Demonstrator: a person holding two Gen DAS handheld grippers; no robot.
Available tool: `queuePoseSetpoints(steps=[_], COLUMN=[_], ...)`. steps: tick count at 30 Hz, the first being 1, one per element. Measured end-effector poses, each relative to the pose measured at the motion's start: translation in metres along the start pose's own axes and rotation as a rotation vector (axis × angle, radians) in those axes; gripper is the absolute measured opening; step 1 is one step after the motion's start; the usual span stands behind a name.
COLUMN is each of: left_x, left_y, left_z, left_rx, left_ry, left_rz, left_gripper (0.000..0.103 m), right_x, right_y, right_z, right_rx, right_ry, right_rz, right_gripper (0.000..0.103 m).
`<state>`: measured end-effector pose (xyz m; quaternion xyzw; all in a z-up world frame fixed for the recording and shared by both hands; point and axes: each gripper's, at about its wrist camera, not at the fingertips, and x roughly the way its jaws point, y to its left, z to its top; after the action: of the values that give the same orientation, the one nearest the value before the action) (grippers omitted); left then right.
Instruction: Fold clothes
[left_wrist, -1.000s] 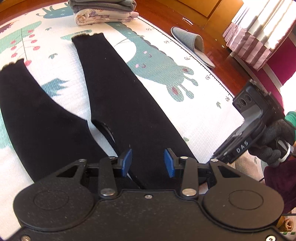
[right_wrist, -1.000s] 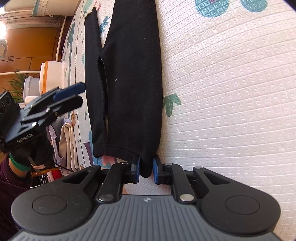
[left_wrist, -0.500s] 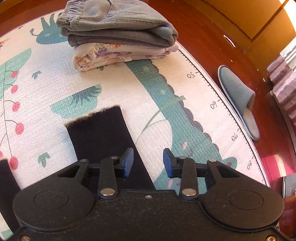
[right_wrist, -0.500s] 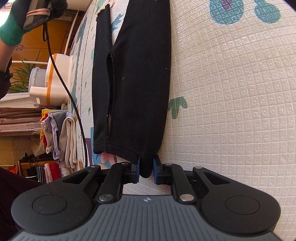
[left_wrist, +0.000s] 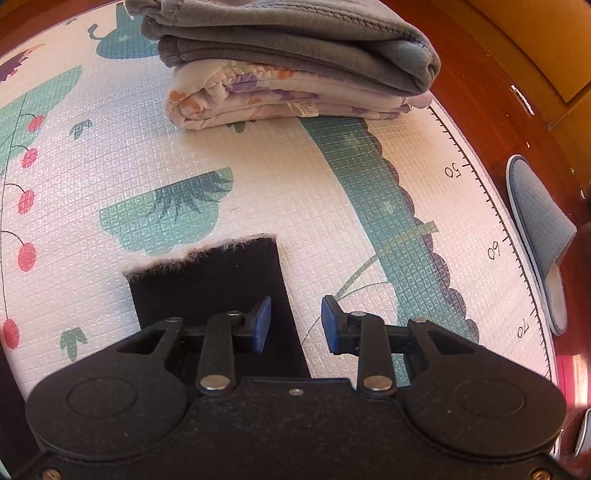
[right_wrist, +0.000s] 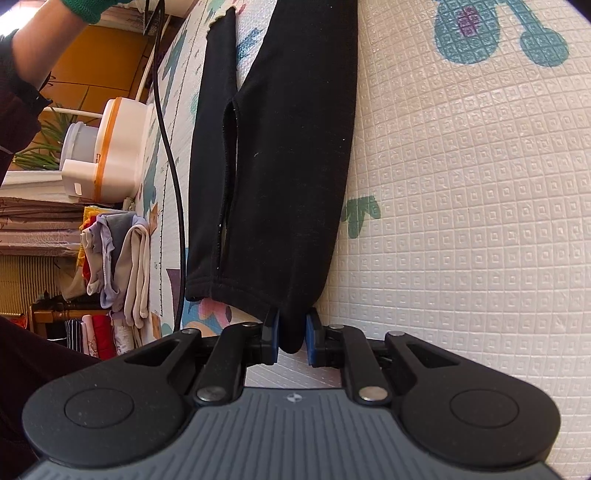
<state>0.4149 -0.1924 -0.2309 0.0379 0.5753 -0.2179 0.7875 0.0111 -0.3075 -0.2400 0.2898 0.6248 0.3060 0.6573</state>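
Black leggings (right_wrist: 280, 155) lie stretched out on the patterned play mat (right_wrist: 461, 221). My right gripper (right_wrist: 291, 338) is shut on the waistband corner of the leggings, at the mat's near end. In the left wrist view, one frayed leg cuff (left_wrist: 207, 273) of the leggings lies flat on the mat. My left gripper (left_wrist: 295, 325) hovers open just over the cuff's right edge, its left fingertip above the black cloth and its right fingertip above bare mat.
A stack of folded clothes (left_wrist: 295, 62), grey on floral, sits on the mat beyond the cuff. A blue slipper (left_wrist: 539, 236) lies on the wooden floor to the right. A person's arm and a black cable (right_wrist: 170, 147) hang at left, near a white container (right_wrist: 110, 151) and draped laundry (right_wrist: 114, 258).
My left gripper has travelled from the waist end along the leg to its cuff, staying open. The right gripper has kept its hold on the waistband and barely moved.
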Motion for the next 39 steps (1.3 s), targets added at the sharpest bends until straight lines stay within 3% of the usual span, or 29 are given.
queuePoseSetpoints(steps=[5,8,11,14,21,26,31,35,39], left_x=[0.005,0.004,-0.004,-0.027,-0.092,-0.133,-0.168,-0.170,-0.161], left_y=[-0.010,-0.012,0.000,0.021,0.075,0.119,0.177,0.222,0.248], left_z=[0.001,0.004,0.005,0.004,-0.003,-0.016,-0.045,-0.074,-0.105], left_rx=[0.053,0.062,0.007,-0.068,-0.117,-0.144,-0.169,-0.236,-0.250], left_ry=[-0.022,-0.026,-0.051,-0.128,-0.222,-0.264,-0.304,-0.315,-0.283], left_rz=[0.100,0.115,0.069,-0.050,-0.163,-0.191,-0.237,-0.293,-0.267], left_gripper=[0.009,0.004,0.001,0.001,0.001,0.001,0.001,0.001,0.001], right_x=[-0.019,-0.030,-0.042,-0.054,-0.072,-0.061,-0.028,0.005,0.033], right_y=[-0.007,-0.009,-0.004,0.009,0.066,0.115,0.157,0.179,0.189], right_z=[-0.004,-0.007,-0.008,-0.007,0.005,0.004,-0.005,-0.019,-0.027], right_rx=[-0.003,-0.032,-0.095,-0.202,-0.585,-0.871,-1.095,-1.242,-1.320], right_ry=[-0.043,-0.064,-0.105,-0.147,-0.212,-0.160,-0.041,0.065,0.138], right_rz=[-0.047,-0.090,-0.130,-0.170,-0.243,-0.246,-0.244,-0.266,-0.287], right_gripper=[0.015,0.015,0.015,0.015,0.014,0.014,0.014,0.014,0.014])
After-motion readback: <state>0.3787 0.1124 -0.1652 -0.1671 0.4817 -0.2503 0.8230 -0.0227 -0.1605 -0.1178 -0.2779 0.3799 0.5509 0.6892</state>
